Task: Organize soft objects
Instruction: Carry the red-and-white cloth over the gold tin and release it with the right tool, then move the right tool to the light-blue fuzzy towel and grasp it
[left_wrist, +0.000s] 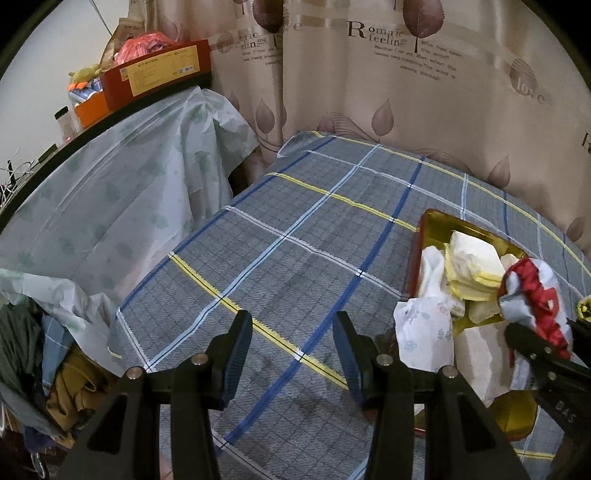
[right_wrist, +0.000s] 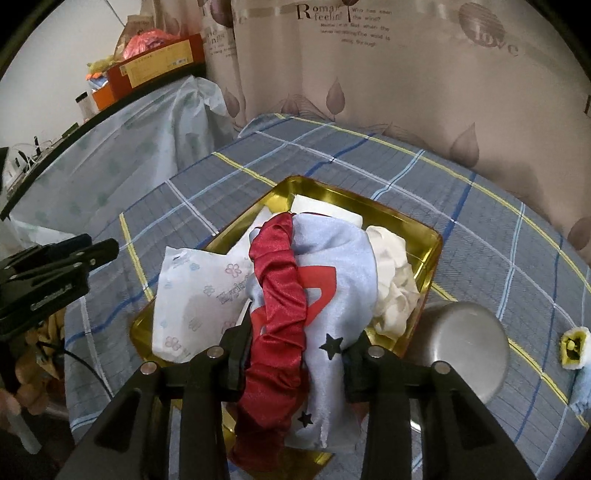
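mostly the grey plaid bedsheet with blue, white and yellow stripes (left_wrist: 295, 236) fills both views, running from the lower edge up to the beige curtain printed with brown leaves and lettering (left_wrist: 424, 74) across the top. at the left of each frame a pale translucent plastic cover with faint green marks (left_wrist: 110, 177) drapes down from a dark shelf edge, with a red cardboard box (left_wrist: 155, 74) on that shelf at upper left.

in the right wrist view a shallow gold metal tray (right_wrist: 424, 236) sits mid-frame on the sheet, piled with soft things: a white packet with small flower prints (right_wrist: 195, 291) at its left, a crumpled white cloth (right_wrist: 391, 280) at its right. just right of the tray stands a round brushed-steel bowl, upside down (right_wrist: 461, 343).

the light blue satin cloth with red gathered trim and black stars (right_wrist: 332, 280) lies over the tray's middle, bunched between the fingers of the right gripper (right_wrist: 295, 354); whether the pads press it cannot be told.

in the left wrist view the left gripper (left_wrist: 291, 354) hangs above bare sheet at lower centre, its jaws moderately apart with nothing between them, the tray well off at its right.
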